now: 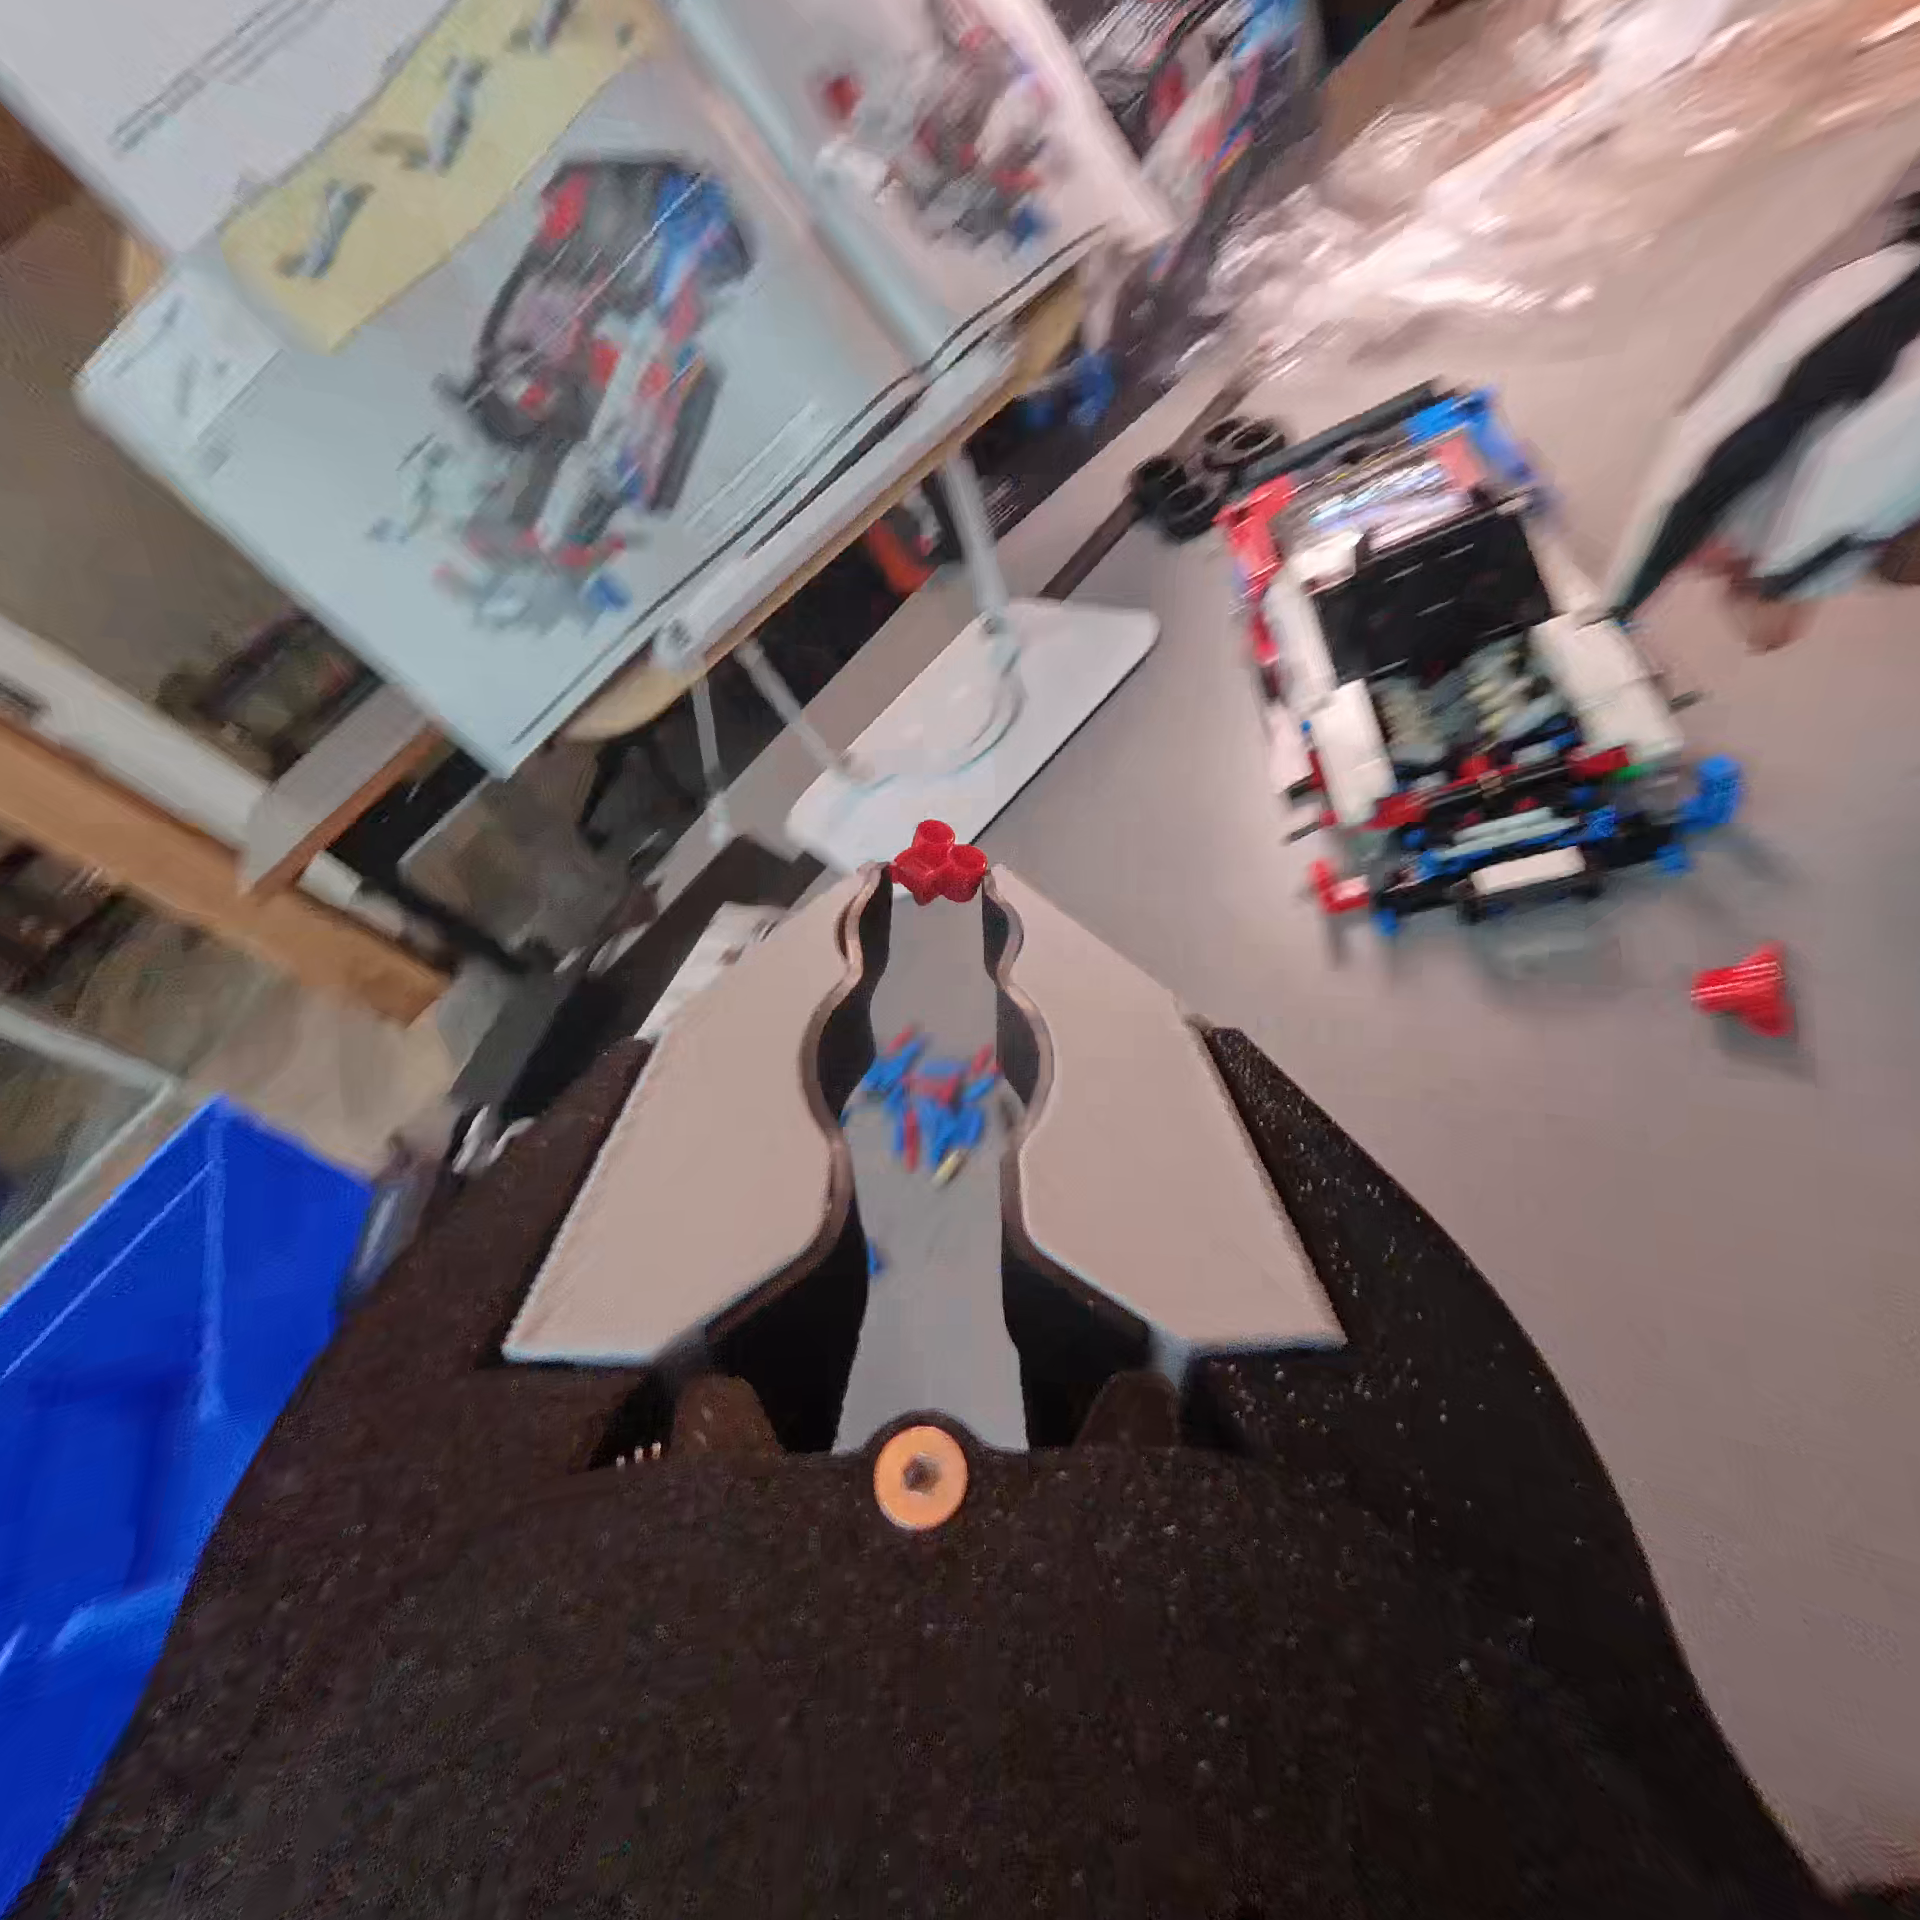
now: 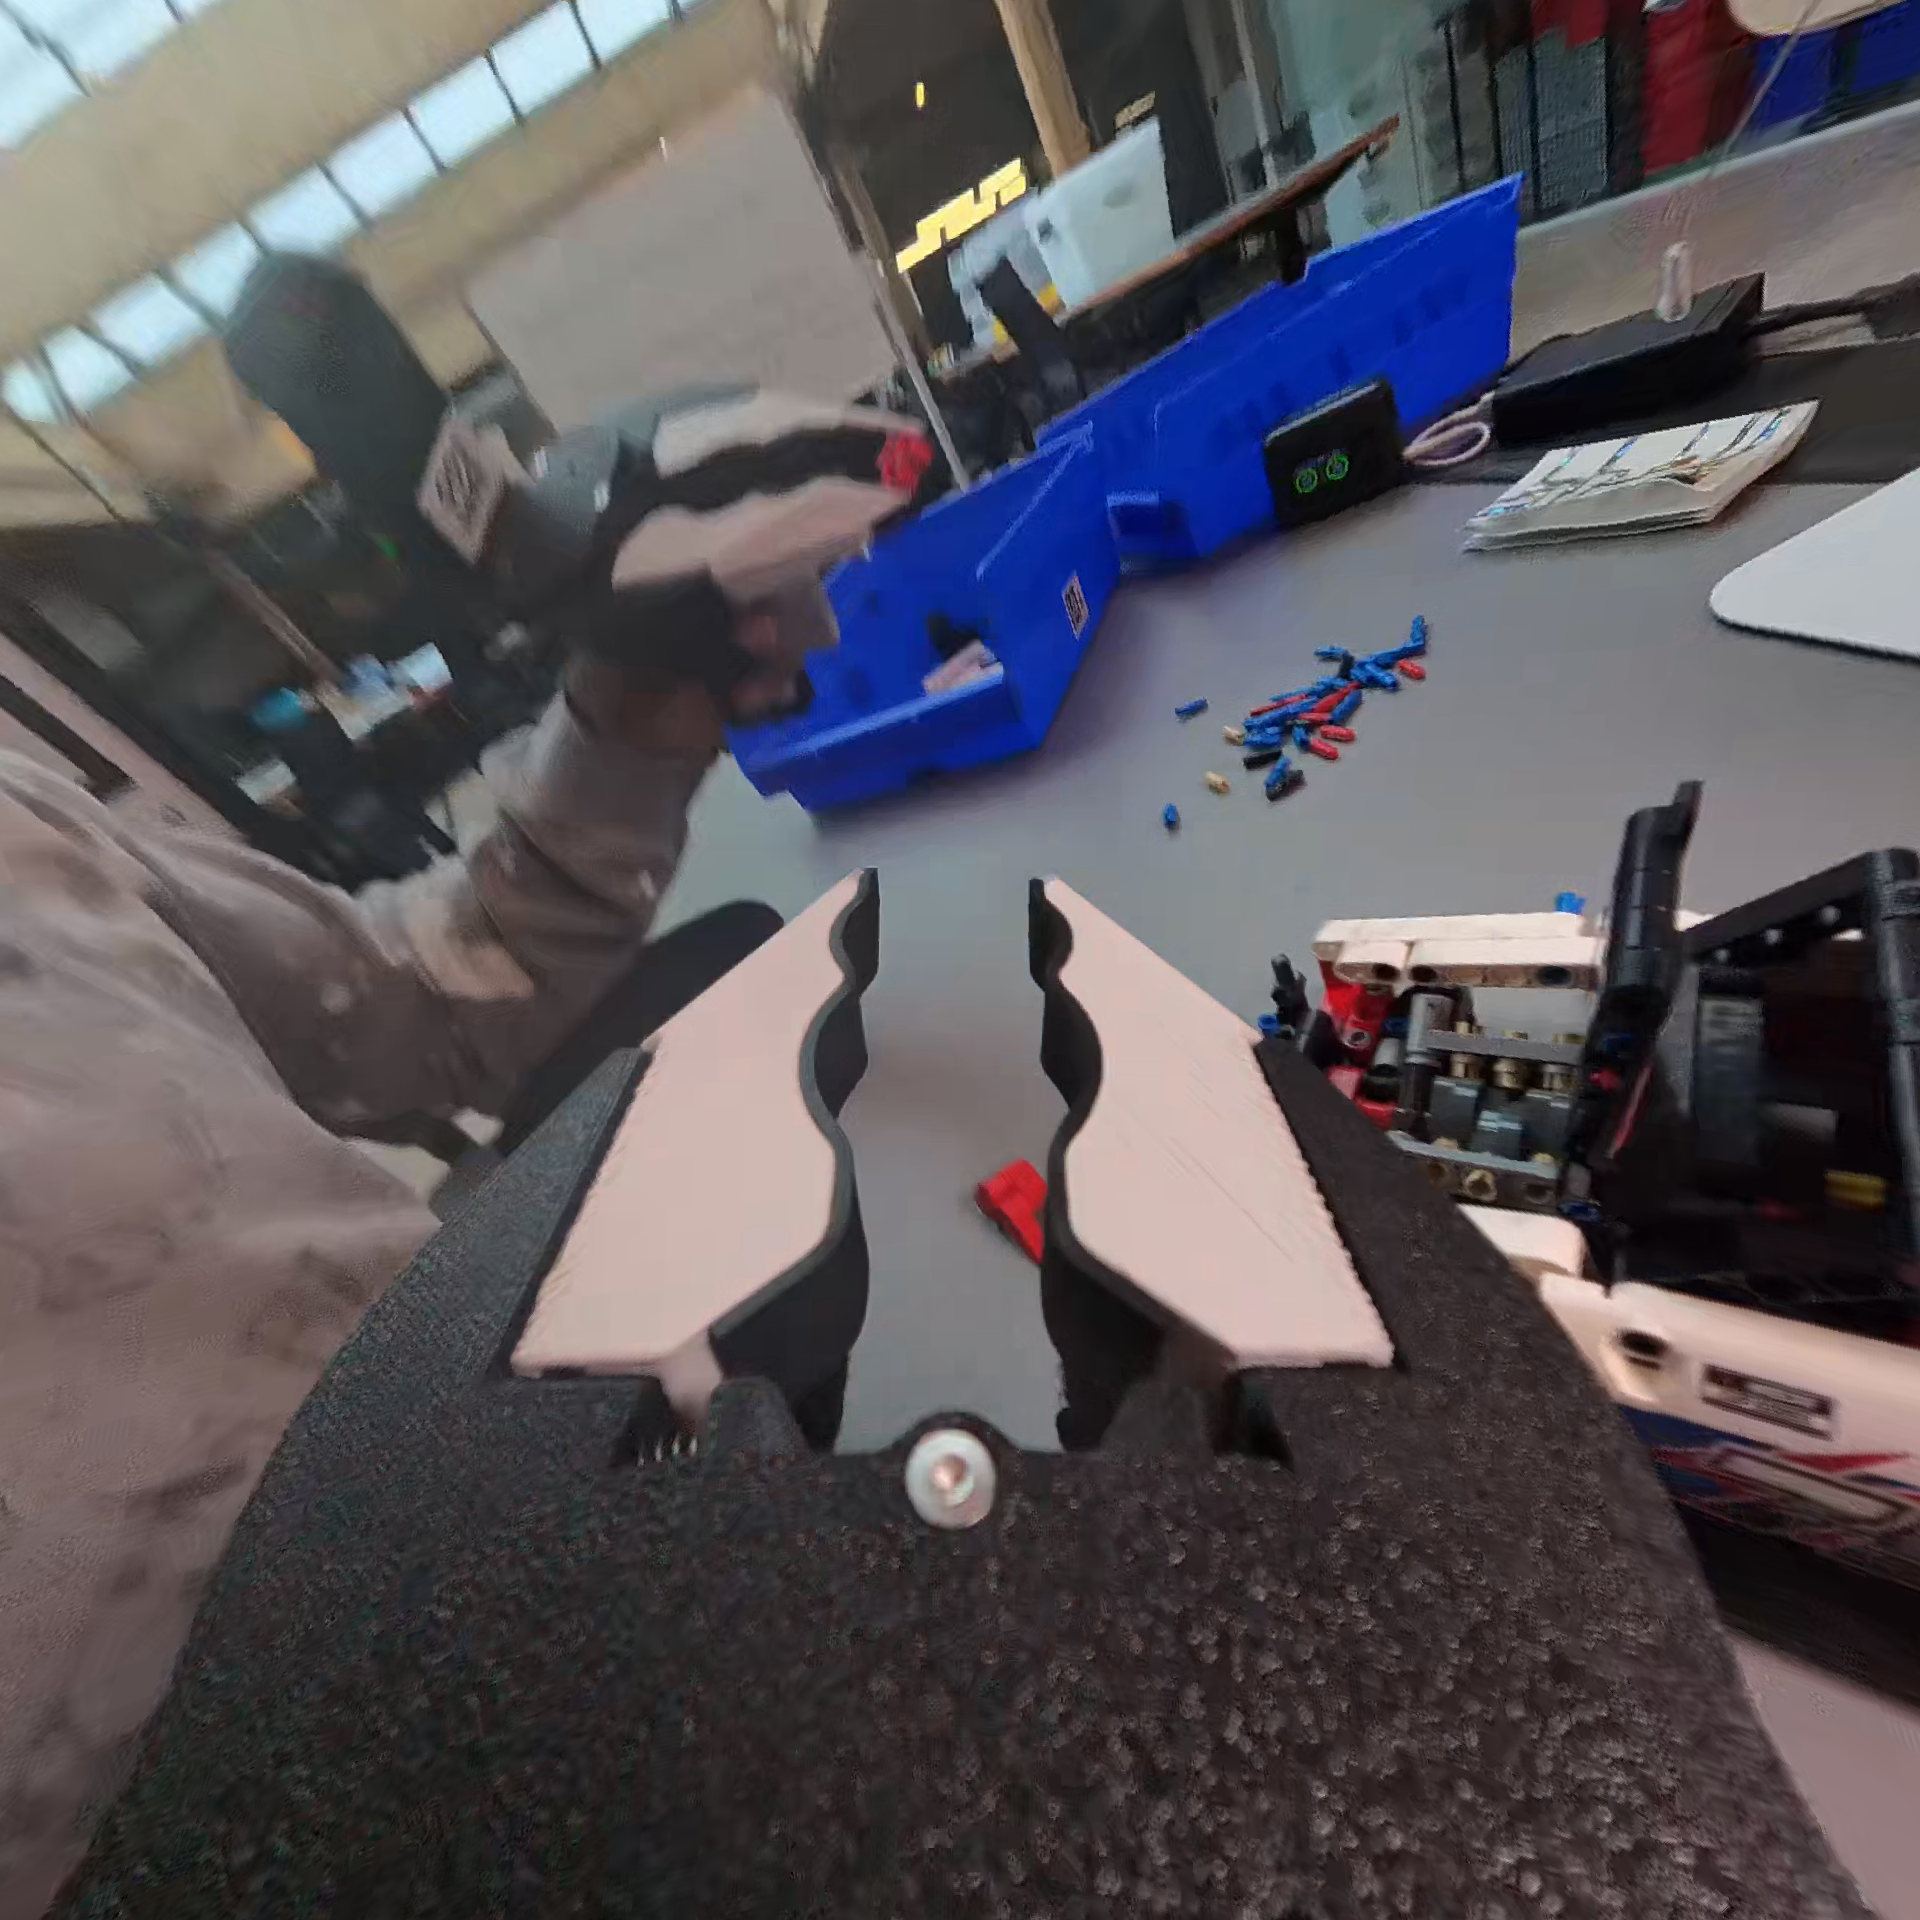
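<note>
While your left gripper [image 1: 932, 878] pinches a small red piece [image 1: 937, 860] at its fingertips above the grey table [image 1: 1351, 1195], your right gripper [image 2: 954, 883] hangs open and empty over a red block [image 2: 1013, 1205] beside the toy car [image 2: 1662, 1091]

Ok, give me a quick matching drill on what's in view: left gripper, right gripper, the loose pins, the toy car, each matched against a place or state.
Things:
1. left gripper
2. right gripper
3. pile of small blue and red pins
4. brick-built car

Places or states:
a. open, nothing held, above a red piece on the grey table
b. scattered on the table beside the blue bin
c. shut on a small red connector at its tips
d. standing on the table, partly built, white, black, red and blue

Pairs: 1-c, 2-a, 3-b, 4-d
</note>
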Tool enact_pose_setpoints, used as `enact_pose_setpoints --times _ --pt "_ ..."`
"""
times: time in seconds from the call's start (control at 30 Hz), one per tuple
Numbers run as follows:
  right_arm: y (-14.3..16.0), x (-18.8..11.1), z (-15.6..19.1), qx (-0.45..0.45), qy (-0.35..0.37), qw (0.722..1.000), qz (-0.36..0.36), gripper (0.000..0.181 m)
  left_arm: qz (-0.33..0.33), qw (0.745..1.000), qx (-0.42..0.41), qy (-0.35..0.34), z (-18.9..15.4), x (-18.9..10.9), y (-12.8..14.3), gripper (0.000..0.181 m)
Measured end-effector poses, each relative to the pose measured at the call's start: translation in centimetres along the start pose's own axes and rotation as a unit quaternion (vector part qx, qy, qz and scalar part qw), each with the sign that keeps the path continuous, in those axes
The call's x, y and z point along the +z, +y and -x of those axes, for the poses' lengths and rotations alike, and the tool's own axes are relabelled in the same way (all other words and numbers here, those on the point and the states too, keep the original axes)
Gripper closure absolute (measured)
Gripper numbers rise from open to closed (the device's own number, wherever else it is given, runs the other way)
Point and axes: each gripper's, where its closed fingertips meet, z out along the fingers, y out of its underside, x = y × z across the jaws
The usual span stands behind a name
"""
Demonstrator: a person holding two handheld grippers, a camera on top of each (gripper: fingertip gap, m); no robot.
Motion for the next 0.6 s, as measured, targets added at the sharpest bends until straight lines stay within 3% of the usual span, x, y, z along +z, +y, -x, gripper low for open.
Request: enact_pose_setpoints --times 0.03,0.17,0.33,0.5,0.6 --pt "1.0 0.0 0.1 -0.042 0.009 0.998 0.042 0.154 0.039 0.998 -0.018 -0.035 2.8 -1.2 1.8 0.166" --pt "6.8 0.3 -0.5 -0.174 0.038 0.958 0.224 0.153 0.200 0.966 -0.127 -0.105 9.3 -6.2 9.8 0.165" --pt "11.2 1.0 -1.3 -0.253 0.062 0.908 0.329 0.153 0.325 0.915 -0.183 -0.156 11.2 -9.9 16.6 0.165" --pt "12.0 1.8 -1.6 -0.274 0.073 0.894 0.346 0.162 0.353 0.901 -0.184 -0.175 11.3 -10.1 18.7 0.158" --pt "11.9 1.7 -1.8 -0.280 0.081 0.892 0.346 0.168 0.300 0.921 -0.159 -0.189 11.8 -9.5 16.6 0.150"
